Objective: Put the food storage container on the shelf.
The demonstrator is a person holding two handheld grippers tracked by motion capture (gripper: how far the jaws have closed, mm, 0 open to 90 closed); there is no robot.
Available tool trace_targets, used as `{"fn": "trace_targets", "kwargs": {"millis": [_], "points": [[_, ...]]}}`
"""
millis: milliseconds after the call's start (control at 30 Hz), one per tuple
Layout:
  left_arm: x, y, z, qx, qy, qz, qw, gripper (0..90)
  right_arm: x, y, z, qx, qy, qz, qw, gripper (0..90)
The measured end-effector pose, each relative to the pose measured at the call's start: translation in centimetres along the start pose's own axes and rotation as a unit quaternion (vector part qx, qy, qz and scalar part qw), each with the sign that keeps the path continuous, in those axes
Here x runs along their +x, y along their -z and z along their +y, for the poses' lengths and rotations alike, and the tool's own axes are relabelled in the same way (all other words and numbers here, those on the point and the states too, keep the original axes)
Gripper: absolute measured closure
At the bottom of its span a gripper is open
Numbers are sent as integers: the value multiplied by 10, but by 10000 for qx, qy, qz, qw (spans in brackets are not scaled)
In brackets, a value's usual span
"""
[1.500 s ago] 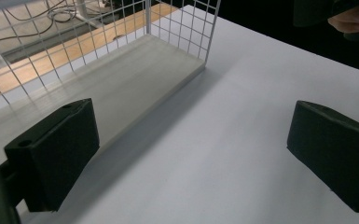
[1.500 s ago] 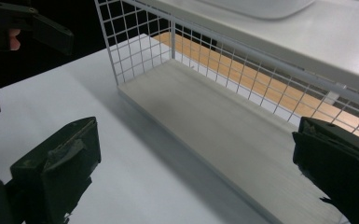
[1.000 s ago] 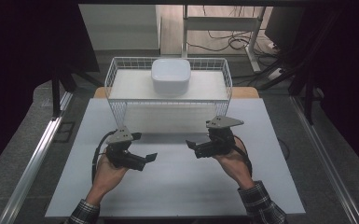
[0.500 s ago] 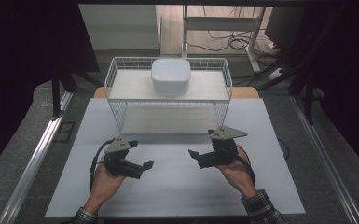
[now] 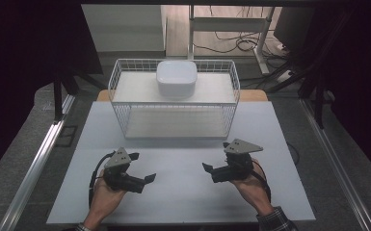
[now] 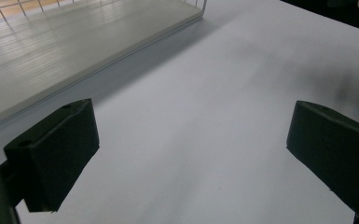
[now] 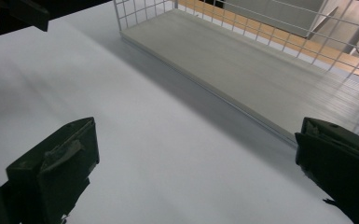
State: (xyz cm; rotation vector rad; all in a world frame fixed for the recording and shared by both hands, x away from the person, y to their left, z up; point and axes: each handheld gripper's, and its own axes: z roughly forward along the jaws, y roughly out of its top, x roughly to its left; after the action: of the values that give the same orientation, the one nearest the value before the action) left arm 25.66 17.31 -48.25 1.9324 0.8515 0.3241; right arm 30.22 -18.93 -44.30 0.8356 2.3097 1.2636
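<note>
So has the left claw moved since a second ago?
Yes. In the high view the left claw has pulled back toward the person, farther from the wire basket, jaws open.

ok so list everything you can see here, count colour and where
bowl: one, white, on the rack's top shelf, toward the back
rack: one, white wire with pale shelves, at the far end of the table
table: one, white top, under rack and grippers
desk frame: one, white, on the floor behind the rack, cables beside it
left gripper: one, black with grey plate, near left, jaws open, holding nothing
right gripper: one, black with grey plate, near right, jaws open, holding nothing
hands: two, at the near edge, one holding each gripper
</note>
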Motion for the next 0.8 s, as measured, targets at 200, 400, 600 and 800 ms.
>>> {"fn": "trace_targets", "kwargs": {"millis": [200, 400, 600, 800], "points": [[-2, 3, -8, 13, 28, 100, 9999, 18, 0, 8, -10, -23, -13, -85, 10000, 0], [-3, 8, -19, 33, 35, 233, 9997, 11, -1, 15, -22, 12, -57, -159, 9999, 0], [-5, 14, -29, 54, 36, 324, 9995, 12, -2, 21, -32, 33, -98, -232, 9997, 0], [-7, 18, -39, 125, -7, 441, 9990, 9, 0, 25, -42, 89, -87, -311, 9994, 0]]}}
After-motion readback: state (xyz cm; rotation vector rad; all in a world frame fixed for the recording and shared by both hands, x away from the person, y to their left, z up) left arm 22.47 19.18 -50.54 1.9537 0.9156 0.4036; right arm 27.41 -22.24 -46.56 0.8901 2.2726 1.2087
